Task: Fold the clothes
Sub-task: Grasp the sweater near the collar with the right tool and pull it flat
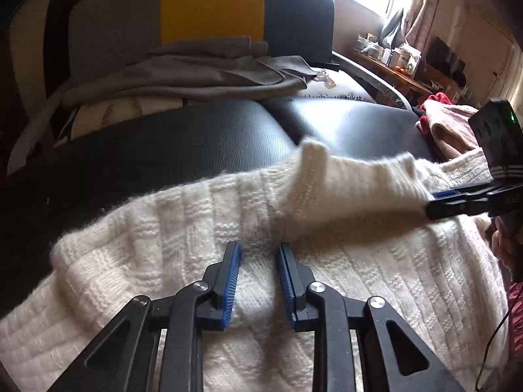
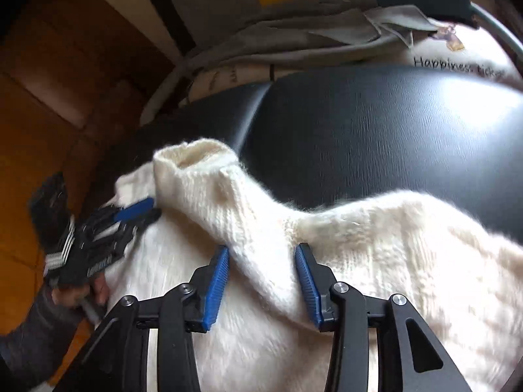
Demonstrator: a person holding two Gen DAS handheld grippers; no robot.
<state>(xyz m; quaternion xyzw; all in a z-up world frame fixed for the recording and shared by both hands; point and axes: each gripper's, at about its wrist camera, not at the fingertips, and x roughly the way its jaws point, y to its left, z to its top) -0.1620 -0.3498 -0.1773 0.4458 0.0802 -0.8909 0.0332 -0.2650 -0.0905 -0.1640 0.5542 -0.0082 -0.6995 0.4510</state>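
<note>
Left gripper (image 1: 259, 251): jaws parted, empty, poised over white knit sweater (image 1: 327, 294). Right gripper (image 2: 263, 254): jaws parted, straddling sleeve (image 2: 228, 202) without clamping it. Sweater spread across black cushion (image 2: 376, 124); sleeve laid over the body. Grey garments (image 1: 183, 72) piled behind.

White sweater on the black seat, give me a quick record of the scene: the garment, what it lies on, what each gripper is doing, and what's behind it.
garment: white knit sweater, spread out, one sleeve lying folded across its body
surface: black leather seat
left gripper: jaws open, fingers over the sweater body, nothing clamped
right gripper: jaws open, sleeve passing between the fingers
behind: grey clothes piled at the seat's back, a white cushion with printed lettering beside them
fold status: sleeve in, body not yet folded
</note>
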